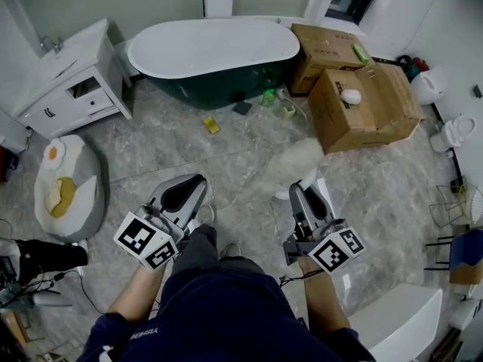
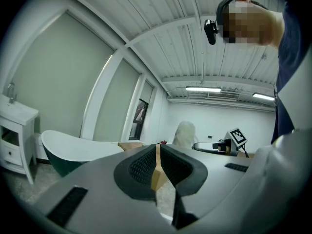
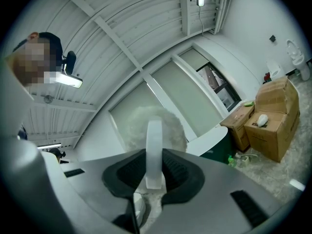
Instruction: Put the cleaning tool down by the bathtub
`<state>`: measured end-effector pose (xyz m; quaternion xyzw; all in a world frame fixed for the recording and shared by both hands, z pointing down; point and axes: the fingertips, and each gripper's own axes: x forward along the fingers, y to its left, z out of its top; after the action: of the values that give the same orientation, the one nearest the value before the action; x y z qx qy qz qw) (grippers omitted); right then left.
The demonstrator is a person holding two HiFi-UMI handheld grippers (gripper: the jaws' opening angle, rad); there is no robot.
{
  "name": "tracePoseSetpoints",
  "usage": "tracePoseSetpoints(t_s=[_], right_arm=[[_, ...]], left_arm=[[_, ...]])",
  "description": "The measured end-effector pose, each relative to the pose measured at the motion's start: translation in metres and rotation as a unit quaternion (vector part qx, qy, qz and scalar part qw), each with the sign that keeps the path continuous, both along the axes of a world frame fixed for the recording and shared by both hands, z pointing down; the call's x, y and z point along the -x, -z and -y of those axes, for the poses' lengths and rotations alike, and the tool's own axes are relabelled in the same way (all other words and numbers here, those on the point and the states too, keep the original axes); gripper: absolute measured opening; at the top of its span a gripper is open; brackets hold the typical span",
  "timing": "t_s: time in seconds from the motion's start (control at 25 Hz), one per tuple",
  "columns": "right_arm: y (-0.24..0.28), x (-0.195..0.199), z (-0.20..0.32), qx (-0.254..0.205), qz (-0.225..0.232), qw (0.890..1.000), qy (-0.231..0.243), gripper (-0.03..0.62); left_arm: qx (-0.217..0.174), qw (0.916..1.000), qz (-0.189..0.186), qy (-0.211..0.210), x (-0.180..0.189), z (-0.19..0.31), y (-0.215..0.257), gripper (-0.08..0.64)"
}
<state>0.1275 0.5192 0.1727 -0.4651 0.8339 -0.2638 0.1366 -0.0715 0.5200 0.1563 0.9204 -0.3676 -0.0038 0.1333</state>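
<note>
The right gripper is clamping the fluffy white duster by its handle; the dark-green oval bathtub is lying ahead, slightly leftward.

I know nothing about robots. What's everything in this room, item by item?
bathtub: one, white inside and dark green outside, far end of the floor
vanity cabinet: one, white, left of the bathtub
cardboard boxes: two, brown, right of the bathtub
cushion: one, grey with a fried-egg pattern, on the floor at left
yellow item: one, yellow, on the floor in front of the bathtub
green bottle: one, green, on the floor at the bathtub's right end
fluffy duster: one, white, held up by its handle
person's top: one, dark blue, bottom of the head view
left claw: one, grey, narrow gap, nothing in it
right claw: one, grey, closed on the fluffy duster's handle
</note>
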Motion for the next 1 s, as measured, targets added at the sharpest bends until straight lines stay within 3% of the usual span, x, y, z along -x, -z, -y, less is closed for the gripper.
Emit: tracePoseSetpoints(t_s=[0.36, 1.0], right_arm=[[-0.004, 0.002, 0.048, 0.002, -0.005, 1.000, -0.001, 0.094], [-0.016, 0.046, 0.166, 0.016, -0.009, 1.000, 0.005, 0.094]], left_arm=[[-0.002, 1.0000, -0.002, -0.006, 0.000, 0.051, -0.004, 0.051], [0.014, 0.9998, -0.001, -0.017, 0.033, 0.168, -0.019, 0.051]])
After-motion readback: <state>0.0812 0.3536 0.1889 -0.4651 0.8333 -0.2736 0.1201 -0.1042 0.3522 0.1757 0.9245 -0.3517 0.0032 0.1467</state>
